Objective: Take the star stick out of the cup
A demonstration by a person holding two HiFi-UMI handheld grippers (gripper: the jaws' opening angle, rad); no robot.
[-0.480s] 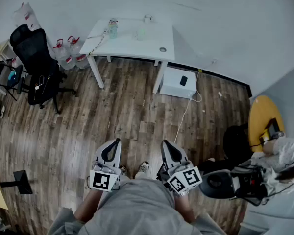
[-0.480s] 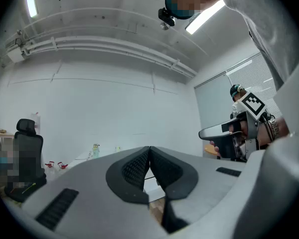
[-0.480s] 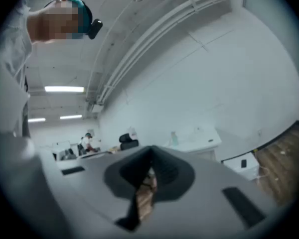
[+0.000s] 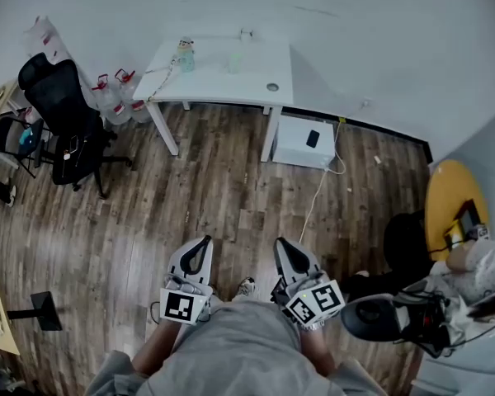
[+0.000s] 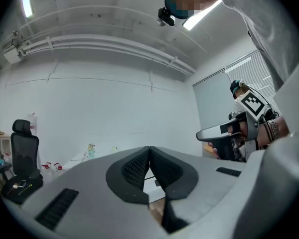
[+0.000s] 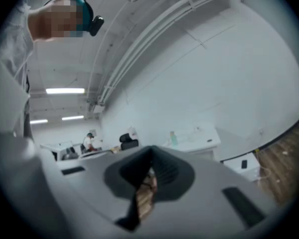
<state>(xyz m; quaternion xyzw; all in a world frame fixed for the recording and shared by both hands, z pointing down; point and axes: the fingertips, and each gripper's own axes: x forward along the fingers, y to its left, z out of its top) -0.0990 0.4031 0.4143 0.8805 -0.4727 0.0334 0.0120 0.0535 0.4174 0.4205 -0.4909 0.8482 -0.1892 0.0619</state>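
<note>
While the left gripper point(image 4: 203, 241) and right gripper point(image 4: 279, 242) are both pressed together on nothing, the white table point(image 4: 256, 85) stands well ahead, slightly leftward; any cup or star stick there is too small to identify, and neither gripper seems clearly nearer.

Left tool point(image 5: 149, 152) jaws pressed together, empty; black chair point(image 5: 25, 156) at left, right tool point(image 5: 209, 132) at right.

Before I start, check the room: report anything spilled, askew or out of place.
Nothing looks spilled or damaged. One oddity: a loose cable trails over the floor past the box by the table; maybe a trip risk.
</note>
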